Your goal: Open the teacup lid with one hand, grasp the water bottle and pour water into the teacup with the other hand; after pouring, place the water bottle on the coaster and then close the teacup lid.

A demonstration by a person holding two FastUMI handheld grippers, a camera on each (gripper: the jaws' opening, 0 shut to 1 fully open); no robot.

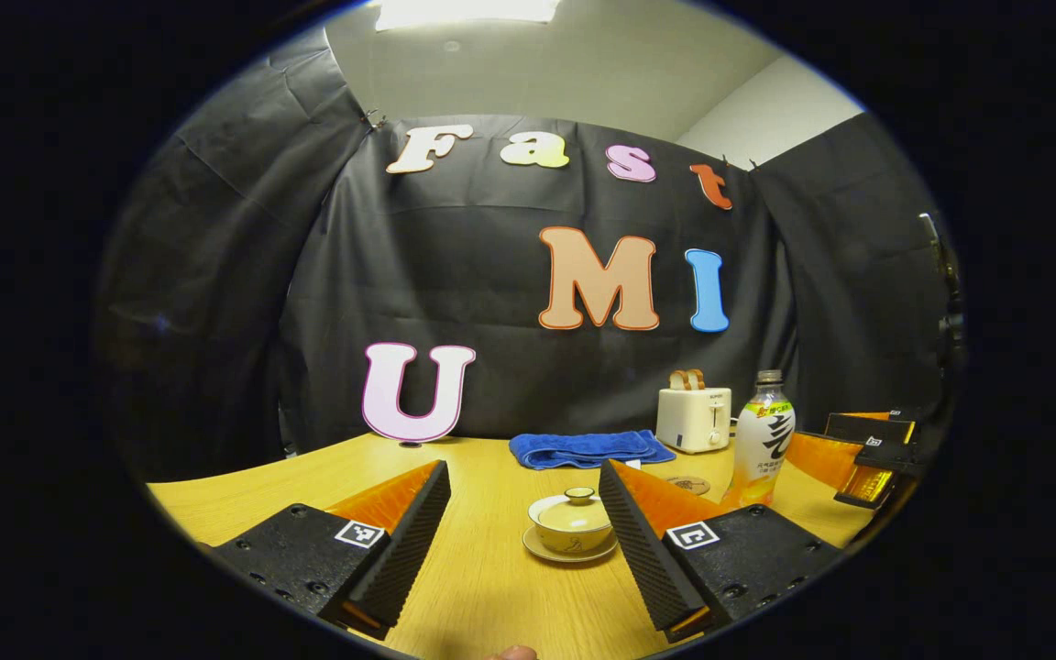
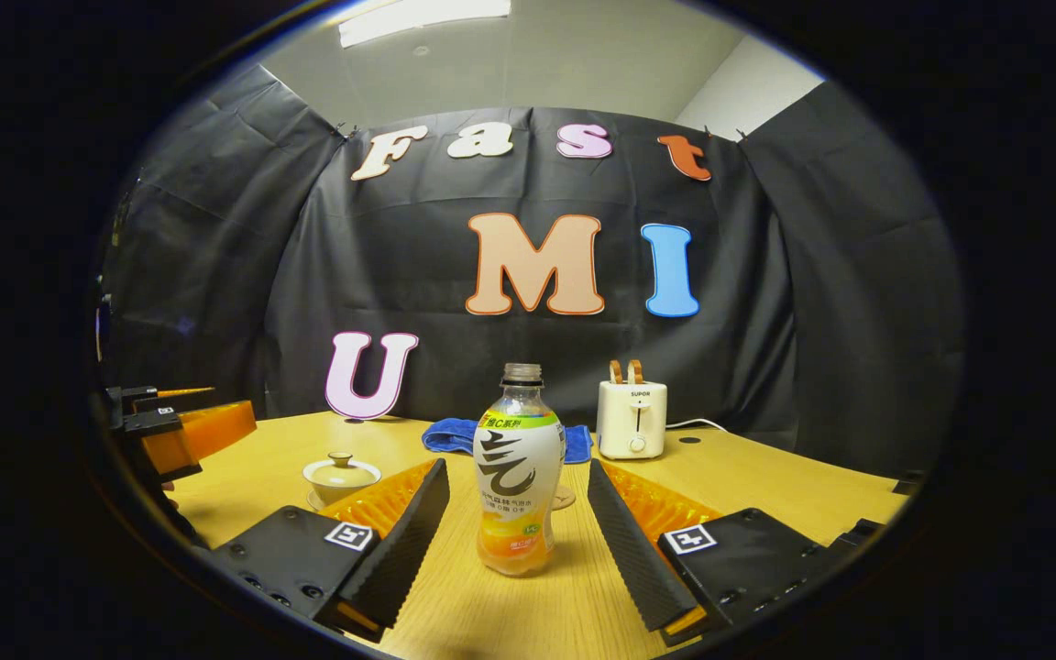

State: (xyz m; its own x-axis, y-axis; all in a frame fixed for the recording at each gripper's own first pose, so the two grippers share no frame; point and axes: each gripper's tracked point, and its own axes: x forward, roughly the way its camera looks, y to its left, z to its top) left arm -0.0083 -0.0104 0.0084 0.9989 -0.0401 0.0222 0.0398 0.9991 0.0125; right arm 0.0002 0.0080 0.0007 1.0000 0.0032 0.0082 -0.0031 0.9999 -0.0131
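Observation:
A pale yellow teacup (image 1: 572, 526) with its lid (image 1: 579, 496) on sits on a saucer on the wooden table. My left gripper (image 1: 524, 480) is open, and the cup lies just ahead between its fingers, untouched. The water bottle (image 2: 519, 474), uncapped with a little orange liquid at the bottom, stands upright between the open fingers of my right gripper (image 2: 517, 472), which do not touch it. A round brown coaster (image 1: 688, 484) lies behind the cup, left of the bottle (image 1: 763, 440). In the right gripper view the teacup (image 2: 341, 478) sits at the left, near the left gripper (image 2: 181, 431).
A folded blue towel (image 1: 588, 448) lies at the back of the table (image 1: 482, 587). A white toaster (image 2: 632, 418) with two slices of bread stands right of it, its cord trailing right. The other gripper (image 1: 876, 449) shows at the right edge of the left gripper view.

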